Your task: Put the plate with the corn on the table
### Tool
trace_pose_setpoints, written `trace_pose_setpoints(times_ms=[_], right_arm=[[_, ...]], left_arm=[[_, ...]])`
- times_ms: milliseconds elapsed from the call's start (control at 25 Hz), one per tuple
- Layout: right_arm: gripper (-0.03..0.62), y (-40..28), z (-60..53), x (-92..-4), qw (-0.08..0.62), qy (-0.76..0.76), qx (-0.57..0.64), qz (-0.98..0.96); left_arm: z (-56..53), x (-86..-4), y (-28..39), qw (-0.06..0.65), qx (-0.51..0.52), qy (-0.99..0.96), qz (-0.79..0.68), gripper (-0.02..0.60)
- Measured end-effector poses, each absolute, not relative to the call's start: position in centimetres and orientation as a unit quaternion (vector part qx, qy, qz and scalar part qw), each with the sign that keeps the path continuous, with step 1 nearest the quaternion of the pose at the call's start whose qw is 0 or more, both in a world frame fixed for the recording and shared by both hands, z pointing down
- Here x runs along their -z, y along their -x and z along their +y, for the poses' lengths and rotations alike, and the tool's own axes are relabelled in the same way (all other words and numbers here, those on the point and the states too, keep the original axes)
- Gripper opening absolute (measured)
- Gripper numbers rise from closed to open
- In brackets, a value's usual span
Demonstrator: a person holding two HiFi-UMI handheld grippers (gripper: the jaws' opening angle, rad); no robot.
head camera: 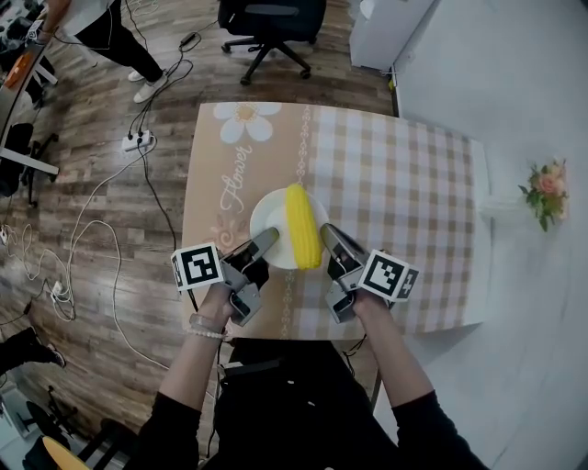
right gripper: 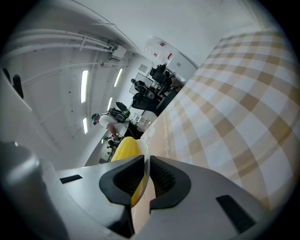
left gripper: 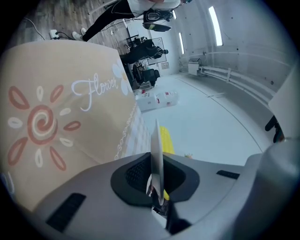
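Note:
A white plate (head camera: 269, 225) with a yellow corn cob (head camera: 301, 226) lying on it hangs over the near middle of the table (head camera: 404, 174), which has a beige flower-and-check cloth. Whether the plate touches the cloth I cannot tell. My left gripper (head camera: 264, 241) is shut on the plate's near-left rim. My right gripper (head camera: 330, 237) is shut on its near-right rim. In the left gripper view the plate (left gripper: 157, 150) shows edge-on between the pads of the left gripper (left gripper: 157, 182), the corn (left gripper: 166, 140) beyond. In the right gripper view the right gripper (right gripper: 146, 176) pinches the plate rim (right gripper: 146, 157), next to the corn (right gripper: 124, 147).
A black office chair (head camera: 271, 23) stands beyond the table's far edge. Cables (head camera: 92, 229) and a power strip (head camera: 138, 140) lie on the wood floor to the left, where a person (head camera: 101, 32) stands. A small flower vase (head camera: 544, 193) sits on the white surface at right.

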State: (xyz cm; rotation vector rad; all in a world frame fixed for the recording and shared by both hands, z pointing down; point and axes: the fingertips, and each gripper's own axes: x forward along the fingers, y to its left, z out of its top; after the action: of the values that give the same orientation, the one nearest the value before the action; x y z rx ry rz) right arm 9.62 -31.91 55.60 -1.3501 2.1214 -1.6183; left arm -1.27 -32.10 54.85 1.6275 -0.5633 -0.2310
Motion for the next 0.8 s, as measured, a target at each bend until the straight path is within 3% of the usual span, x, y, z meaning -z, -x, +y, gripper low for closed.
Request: trace_pose_setpoints(times_ms=[800], right_arm=[[0.066,-11.3,-34.5,-61.4,0.015,0.473,0.531,0.703]], left_arm=[[-34.8,-61.5,-0.3,0.632,0.040,-0.714,-0.301,0.041]])
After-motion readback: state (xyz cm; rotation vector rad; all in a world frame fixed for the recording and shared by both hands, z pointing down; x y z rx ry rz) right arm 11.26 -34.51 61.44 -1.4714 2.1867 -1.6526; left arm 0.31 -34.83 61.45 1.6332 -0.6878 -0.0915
